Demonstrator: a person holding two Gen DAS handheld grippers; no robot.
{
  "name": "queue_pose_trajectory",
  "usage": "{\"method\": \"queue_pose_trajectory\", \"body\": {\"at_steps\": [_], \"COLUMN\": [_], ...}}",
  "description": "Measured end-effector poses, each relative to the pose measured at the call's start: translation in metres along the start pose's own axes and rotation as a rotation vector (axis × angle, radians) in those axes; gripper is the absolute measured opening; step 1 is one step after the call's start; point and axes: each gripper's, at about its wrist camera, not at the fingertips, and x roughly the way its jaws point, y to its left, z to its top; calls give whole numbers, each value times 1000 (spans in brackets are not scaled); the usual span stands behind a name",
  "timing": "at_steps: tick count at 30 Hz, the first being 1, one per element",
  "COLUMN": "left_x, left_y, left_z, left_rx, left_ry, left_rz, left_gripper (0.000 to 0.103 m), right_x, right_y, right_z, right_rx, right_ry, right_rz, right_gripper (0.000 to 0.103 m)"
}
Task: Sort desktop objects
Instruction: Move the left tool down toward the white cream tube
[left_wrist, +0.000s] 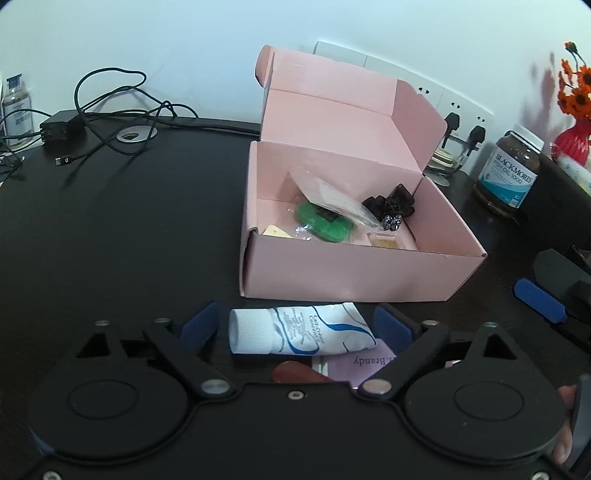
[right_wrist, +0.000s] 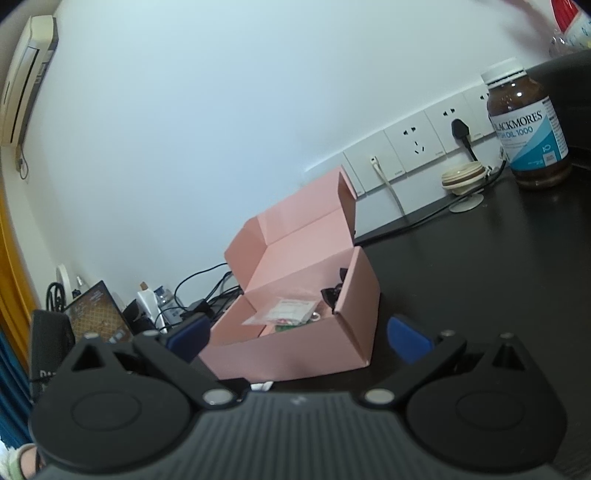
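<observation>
A: Where was the cream tube (left_wrist: 301, 330) just then?

B: It lay flat on the black desk (left_wrist: 122, 236), just in front of the pink box (left_wrist: 354, 273), cap toward the left. It sat between the blue pads of the left gripper (left_wrist: 295, 326), which stood spread wide, with neither pad pressing on it, so it was not grasped.

A: Why straddle it that way?

B: I judged the gripper was lined up to close across the tube's length and lift it into the box, whose lid stood open. A green item (left_wrist: 325, 223), a clear bag (left_wrist: 332, 195) and a black hair clip (left_wrist: 391, 205) were already inside.

A: And the other hand?

B: The right gripper (right_wrist: 299, 338) hung released and empty beside the box, apparently waiting. A pink card (left_wrist: 364, 365) lay under the tube, and a brown bottle (left_wrist: 508, 173) stood near the desk's back edge.
</observation>
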Motion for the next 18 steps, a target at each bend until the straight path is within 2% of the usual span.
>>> {"method": "queue_pose_trajectory", "body": {"at_steps": [7, 16, 18], "left_x": [8, 3, 0], "left_y": [-19, -14, -14], "left_z": [-6, -12, -13], "left_rx": [85, 110, 117], "left_ry": [-7, -47, -50], "left_rz": [88, 82, 78], "left_gripper": [103, 90, 90], "right_x": [-1, 0, -1], "right_y": [-2, -3, -3], "right_z": [0, 0, 0], "right_rx": [9, 14, 14], "right_ry": [-5, -4, -6], "right_rz": [2, 7, 8], "right_gripper": [102, 102, 102]}}
